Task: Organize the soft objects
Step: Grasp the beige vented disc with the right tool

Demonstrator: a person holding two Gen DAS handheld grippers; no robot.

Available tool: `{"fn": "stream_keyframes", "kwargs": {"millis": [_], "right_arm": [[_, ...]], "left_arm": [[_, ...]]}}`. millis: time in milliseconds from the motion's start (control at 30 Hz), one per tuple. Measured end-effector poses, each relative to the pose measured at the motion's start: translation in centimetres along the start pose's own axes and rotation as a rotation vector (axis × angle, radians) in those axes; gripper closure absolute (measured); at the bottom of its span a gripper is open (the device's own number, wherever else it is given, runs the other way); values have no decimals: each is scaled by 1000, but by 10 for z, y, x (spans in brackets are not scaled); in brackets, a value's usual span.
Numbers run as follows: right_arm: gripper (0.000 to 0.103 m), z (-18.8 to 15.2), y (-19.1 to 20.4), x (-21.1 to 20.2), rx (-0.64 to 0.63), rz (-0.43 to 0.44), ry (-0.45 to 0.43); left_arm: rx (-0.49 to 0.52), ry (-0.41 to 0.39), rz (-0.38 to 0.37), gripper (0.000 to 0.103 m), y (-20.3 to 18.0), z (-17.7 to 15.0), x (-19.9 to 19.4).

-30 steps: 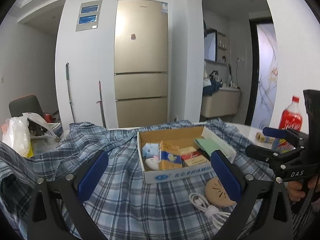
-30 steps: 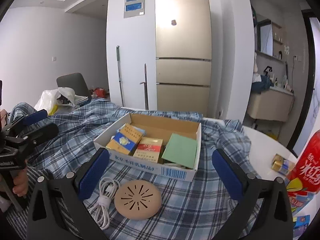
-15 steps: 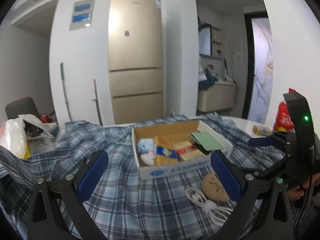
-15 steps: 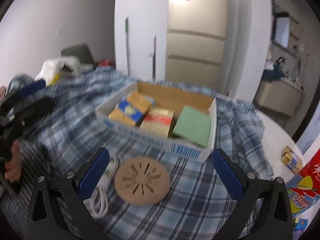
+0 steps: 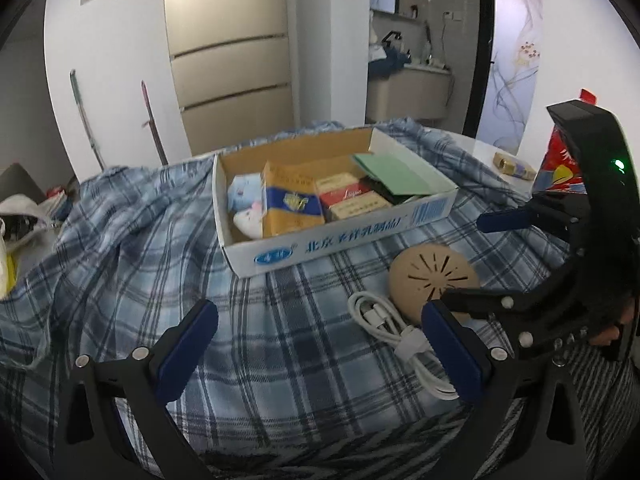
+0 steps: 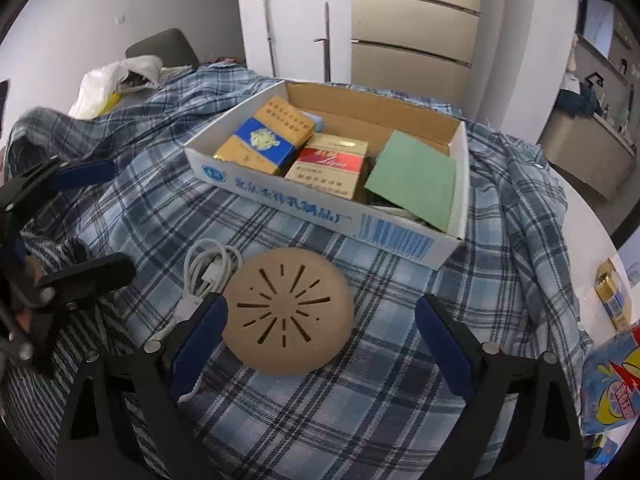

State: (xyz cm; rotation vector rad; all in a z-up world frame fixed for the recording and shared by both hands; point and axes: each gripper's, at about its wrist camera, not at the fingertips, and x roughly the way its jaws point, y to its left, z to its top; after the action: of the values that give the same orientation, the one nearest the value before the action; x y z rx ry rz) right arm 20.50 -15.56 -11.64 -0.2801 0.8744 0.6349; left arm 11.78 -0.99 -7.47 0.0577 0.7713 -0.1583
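**Closing in on the tan bun-shaped cushion**

Your right gripper (image 6: 320,332) is wide but closing, pads not yet touching the tan slotted dome (image 6: 288,310) between them. Your left gripper (image 5: 320,354) gapes over bare plaid cloth (image 5: 132,248). The dome looks light and squashy: pinch its rim. The white cable (image 6: 208,272) lies beside it, the cardboard box (image 6: 320,208) behind.

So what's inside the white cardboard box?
The white cardboard box holds an orange and blue packet, a red and white packet, a green paper sheet and small pale soft toys. Whatever lies under the green sheet is mostly hidden.
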Motion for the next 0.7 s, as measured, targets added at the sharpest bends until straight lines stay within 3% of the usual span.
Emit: {"fn": "stream_keyframes", "kwargs": {"millis": [300, 700], "right_arm": [[9, -1, 11, 17, -57, 5, 88], [22, -3, 17, 29, -73, 64, 146]], "left_arm": [[0, 13, -4, 4, 1, 0, 1], [-3, 28, -16, 4, 2, 0, 3]]}}
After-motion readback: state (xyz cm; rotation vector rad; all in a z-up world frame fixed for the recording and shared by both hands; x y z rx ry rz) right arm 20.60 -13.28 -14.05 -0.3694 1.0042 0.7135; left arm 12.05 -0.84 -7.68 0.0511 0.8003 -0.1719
